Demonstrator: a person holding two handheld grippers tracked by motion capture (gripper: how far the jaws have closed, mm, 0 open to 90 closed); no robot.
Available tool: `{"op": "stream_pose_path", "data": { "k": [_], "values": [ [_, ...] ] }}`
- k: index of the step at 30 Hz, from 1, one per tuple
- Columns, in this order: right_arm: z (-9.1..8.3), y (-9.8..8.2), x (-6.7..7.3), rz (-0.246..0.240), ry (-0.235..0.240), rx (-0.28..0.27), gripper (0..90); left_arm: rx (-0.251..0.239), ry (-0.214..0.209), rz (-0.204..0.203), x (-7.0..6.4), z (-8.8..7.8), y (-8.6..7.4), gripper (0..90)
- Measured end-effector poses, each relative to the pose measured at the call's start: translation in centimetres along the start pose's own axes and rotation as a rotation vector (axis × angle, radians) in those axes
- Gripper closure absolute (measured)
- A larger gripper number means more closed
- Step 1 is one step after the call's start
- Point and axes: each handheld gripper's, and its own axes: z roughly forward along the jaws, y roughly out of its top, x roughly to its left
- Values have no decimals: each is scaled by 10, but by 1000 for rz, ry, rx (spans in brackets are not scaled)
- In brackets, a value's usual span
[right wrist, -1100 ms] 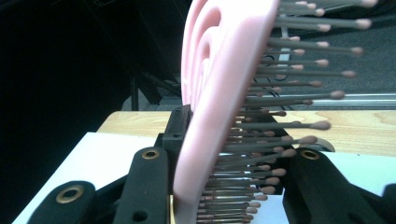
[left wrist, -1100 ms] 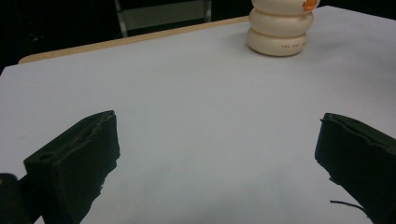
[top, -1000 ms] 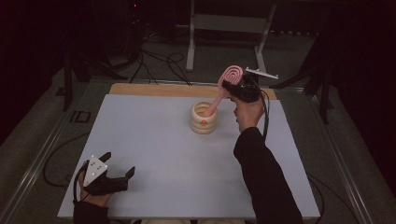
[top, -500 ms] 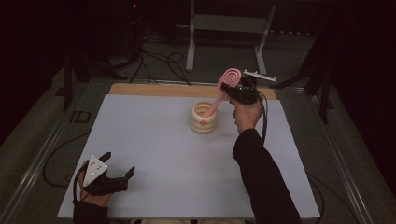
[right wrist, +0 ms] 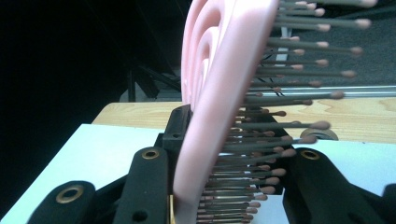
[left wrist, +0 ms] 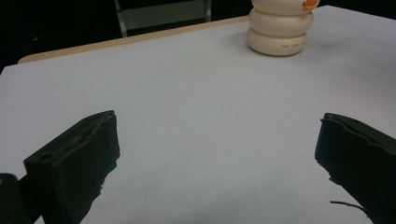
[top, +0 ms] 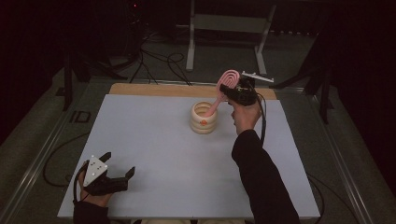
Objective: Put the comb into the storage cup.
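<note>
Hairbrush-wise, the pink plastic paddle hairbrush point(top: 223, 89) looks light and stiff, right gripper point(top: 235, 89) clamped across its bristly head, handle dipping into the cream ribbed ceramic holder point(top: 203, 118), left gripper point(top: 122, 163) gaping empty; I'd grab the solid back.

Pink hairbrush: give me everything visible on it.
The pink hairbrush looks like plastic: an oval head with concentric ridges on its back and a slim handle. In the right gripper view, grey bristles with brownish ball tips stick out sideways. The right gripper clamps the head, one jaw on the back, one among the bristles. The brush tilts, its handle end down inside the cream ringed holder, head above the rim.
</note>
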Motion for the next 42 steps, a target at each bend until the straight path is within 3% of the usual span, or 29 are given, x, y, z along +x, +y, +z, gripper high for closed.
{"op": "stream_pose_path", "data": {
  "k": [42],
  "values": [
    [13, -17, 5, -12, 6, 35, 634, 0, 0, 1, 0, 0, 0, 7]
  ]
}}
